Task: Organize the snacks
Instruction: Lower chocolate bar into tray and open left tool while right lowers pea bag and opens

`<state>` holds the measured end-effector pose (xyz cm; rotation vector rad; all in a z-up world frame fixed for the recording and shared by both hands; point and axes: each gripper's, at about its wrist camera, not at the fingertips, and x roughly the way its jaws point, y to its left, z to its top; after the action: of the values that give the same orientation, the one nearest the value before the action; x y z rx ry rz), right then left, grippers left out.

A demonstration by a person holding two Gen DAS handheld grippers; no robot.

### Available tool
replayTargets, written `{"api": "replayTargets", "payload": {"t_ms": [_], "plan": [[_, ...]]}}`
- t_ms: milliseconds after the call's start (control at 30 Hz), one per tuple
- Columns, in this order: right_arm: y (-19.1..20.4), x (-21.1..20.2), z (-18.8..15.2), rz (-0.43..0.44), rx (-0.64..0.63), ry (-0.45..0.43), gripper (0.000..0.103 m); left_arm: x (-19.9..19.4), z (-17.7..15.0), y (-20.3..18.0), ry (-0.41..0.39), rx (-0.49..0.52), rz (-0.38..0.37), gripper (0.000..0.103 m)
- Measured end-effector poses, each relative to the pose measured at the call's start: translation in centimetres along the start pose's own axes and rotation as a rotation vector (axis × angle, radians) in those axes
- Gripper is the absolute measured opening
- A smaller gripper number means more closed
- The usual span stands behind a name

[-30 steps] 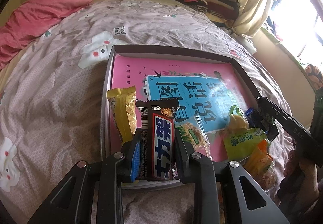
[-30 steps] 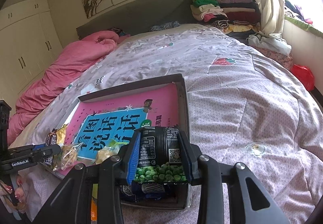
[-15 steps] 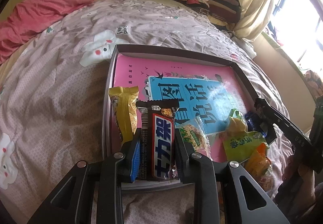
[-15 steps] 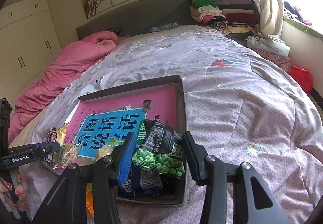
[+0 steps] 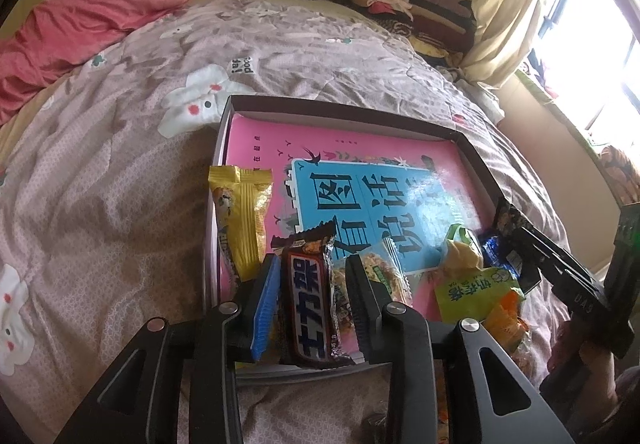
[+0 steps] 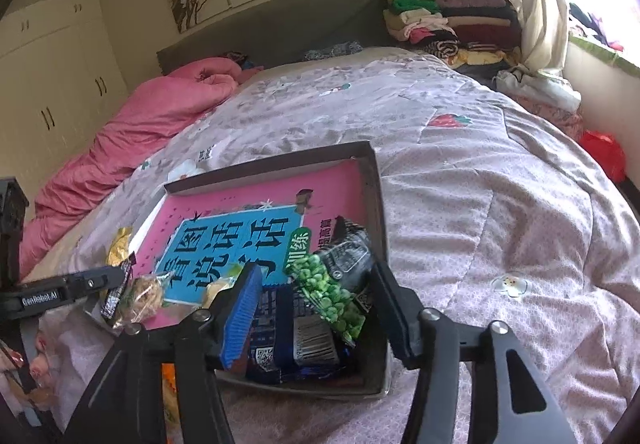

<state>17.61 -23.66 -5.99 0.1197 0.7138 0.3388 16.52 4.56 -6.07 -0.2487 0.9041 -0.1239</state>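
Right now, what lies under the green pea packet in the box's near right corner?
The green pea packet rests on blue-and-black snack packets in the box. Anything beneath those is covered.

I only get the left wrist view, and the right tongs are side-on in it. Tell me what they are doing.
Observer: The right tongs are open, with a green pea packet lying between them.
Operator: Say where that packet sits.
Observer: In the near right corner of the tray, tilted on top of blue packets.
Operator: Report what lies beyond the tray on that side.
Observer: Past the quilt, a red object, perhaps a bag, sits by the wall.
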Motion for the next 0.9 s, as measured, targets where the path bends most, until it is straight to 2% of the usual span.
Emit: {"api": "replayTargets", "payload": {"t_ms": [200,333,600,900], "plan": [[0.0,-0.1,-0.1,0.019,0.019,0.003,0.061,-0.3,0.1,0.1,-0.007,-0.010,-0.007,0.035],[-0.1,-0.4,-0.4,0.041,0.043,0.009,0.065,-0.7,0.3,0.0,-0.014,-0.008,-0.009,0.040],[0.2,-1.3,-0.4,0.037,0.029,-0.013,0.065,-1.4,0.3,-0.2,-0.025,-0.007,-0.012,0.043],[0.0,-2.5,-0.1,0.021,0.026,-0.051,0.065,-2.8,0.6,-0.6,-0.047,-0.004,-0.034,0.052]]}}
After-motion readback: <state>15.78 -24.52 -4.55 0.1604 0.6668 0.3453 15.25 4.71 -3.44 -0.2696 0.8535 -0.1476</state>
